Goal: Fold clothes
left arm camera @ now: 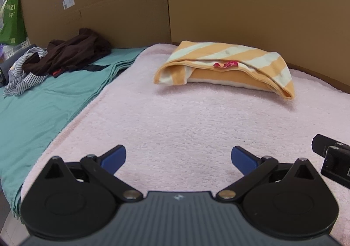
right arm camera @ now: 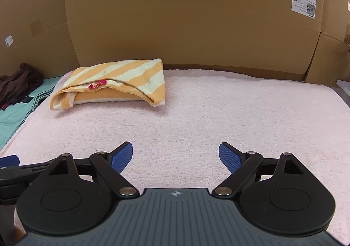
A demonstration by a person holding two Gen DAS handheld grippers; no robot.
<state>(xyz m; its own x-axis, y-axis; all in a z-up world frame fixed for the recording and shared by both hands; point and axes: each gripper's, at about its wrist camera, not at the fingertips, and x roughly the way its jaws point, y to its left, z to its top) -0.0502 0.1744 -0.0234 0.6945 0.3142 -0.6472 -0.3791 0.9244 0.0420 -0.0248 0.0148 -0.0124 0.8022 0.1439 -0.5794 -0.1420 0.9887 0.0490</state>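
A folded orange-and-white striped garment [left arm camera: 227,66] [right arm camera: 113,83] with a small red tag lies at the far side of the pink towel [left arm camera: 186,128] [right arm camera: 196,115]. My left gripper [left arm camera: 178,155] hovers over the near part of the towel, jaws wide apart and empty. My right gripper [right arm camera: 176,154] is beside it, also open with nothing between its blue pads. Both stand well short of the garment. The right gripper's black body [left arm camera: 332,158] shows at the right edge of the left wrist view.
A teal cloth [left arm camera: 43,110] lies left of the towel, with a dark brown garment [left arm camera: 72,51] and a striped blue-white garment [left arm camera: 24,71] heaped on it. Cardboard walls [right arm camera: 186,16] close off the back. A green bag [left arm camera: 12,21] stands far left.
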